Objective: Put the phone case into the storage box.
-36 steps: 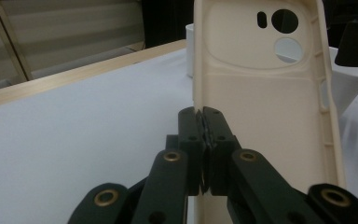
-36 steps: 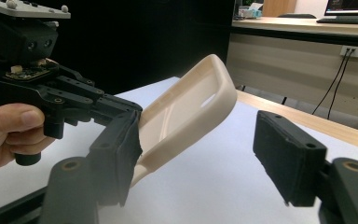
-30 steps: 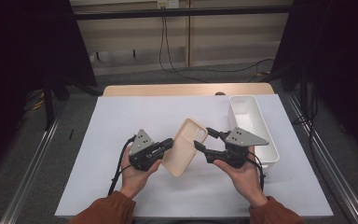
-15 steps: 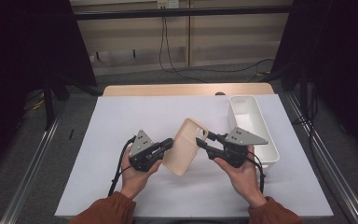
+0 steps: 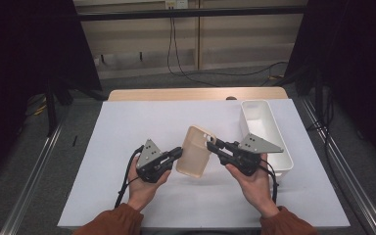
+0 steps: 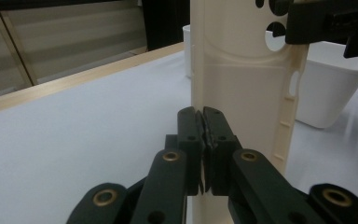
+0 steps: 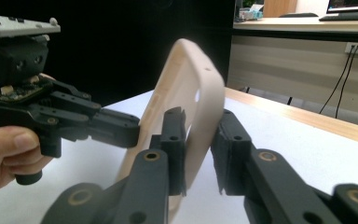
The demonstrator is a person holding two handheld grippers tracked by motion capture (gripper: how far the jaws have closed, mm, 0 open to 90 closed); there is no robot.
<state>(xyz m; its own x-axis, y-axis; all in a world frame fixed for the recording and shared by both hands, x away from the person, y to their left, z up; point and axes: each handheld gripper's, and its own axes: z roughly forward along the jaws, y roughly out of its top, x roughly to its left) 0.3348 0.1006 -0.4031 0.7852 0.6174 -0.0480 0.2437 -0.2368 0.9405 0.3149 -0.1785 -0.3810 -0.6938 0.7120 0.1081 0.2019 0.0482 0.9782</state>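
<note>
No readable text, label, brand, number or sign on anything in view.

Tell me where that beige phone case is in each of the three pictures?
High view: the case is at centre, held off the table between the two grippers.
Left gripper view: the case stands upright at centre right, its edge pinched by the shut jaws.
Right gripper view: the case leans at centre, between the jaws.
Shared landmark: the white bin.
</note>
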